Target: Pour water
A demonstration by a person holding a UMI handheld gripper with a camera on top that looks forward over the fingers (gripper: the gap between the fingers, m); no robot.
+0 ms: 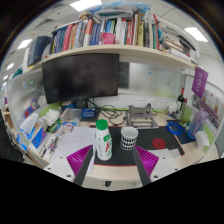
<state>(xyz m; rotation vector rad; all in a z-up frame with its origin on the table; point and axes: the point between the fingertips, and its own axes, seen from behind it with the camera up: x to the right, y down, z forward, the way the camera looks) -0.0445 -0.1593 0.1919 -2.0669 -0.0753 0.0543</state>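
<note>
Gripper view: the gripper (pixel 112 166) is held with its fingers spread wide and nothing gripped, the magenta pads (pixel 76 160) being seen on their inner faces. A white bottle (pixel 103 141) with a green cap is stood upright on the desk (pixel 112 172), just ahead of the fingers. A black-and-white patterned cup (pixel 129 138) is placed just beside it. A dark monitor (pixel 80 77) is seen beyond, under a shelf of books (pixel 105 35).

Bookshelf (pixel 110 35) above a dark monitor (pixel 80 77); cluttered desk (pixel 165 125); ceiling lights (pixel 198 33).
</note>
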